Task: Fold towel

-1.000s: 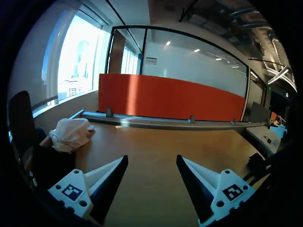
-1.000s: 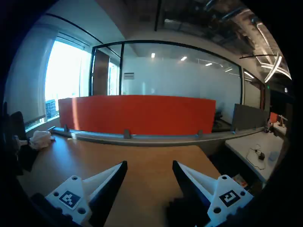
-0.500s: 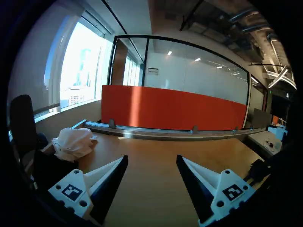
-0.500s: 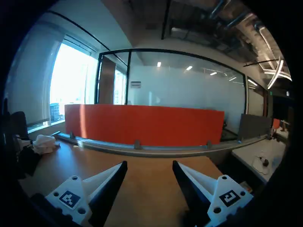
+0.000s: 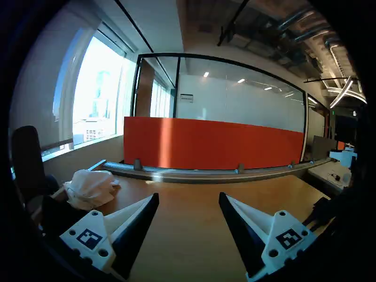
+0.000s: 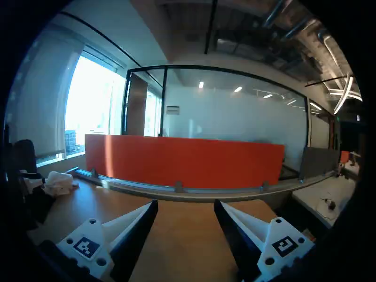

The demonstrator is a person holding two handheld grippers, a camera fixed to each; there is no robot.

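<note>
In the left gripper view, left gripper [image 5: 188, 194] with its 2 fingers spread wide apart, clamped on nothing, low over the wooden table [image 5: 188, 244]. Towel [image 5: 91, 188] crumpled in a white heap on the table at 8 o'clock, well apart from both fingers, close to a dark chair [image 5: 26, 160] at 9 o'clock. Orange partition [image 5: 211, 143] along the table's far edge at 12 o'clock; bright window [image 5: 94, 108] at 10 o'clock.

In the right gripper view, right gripper [image 6: 185, 201] likewise parted, 2 fingers gripping nothing, above the same table. Towel [image 6: 58, 182] farther off here, small and bunched, not folded, between 8 and 9 o'clock, well apart from the fingers.
</note>
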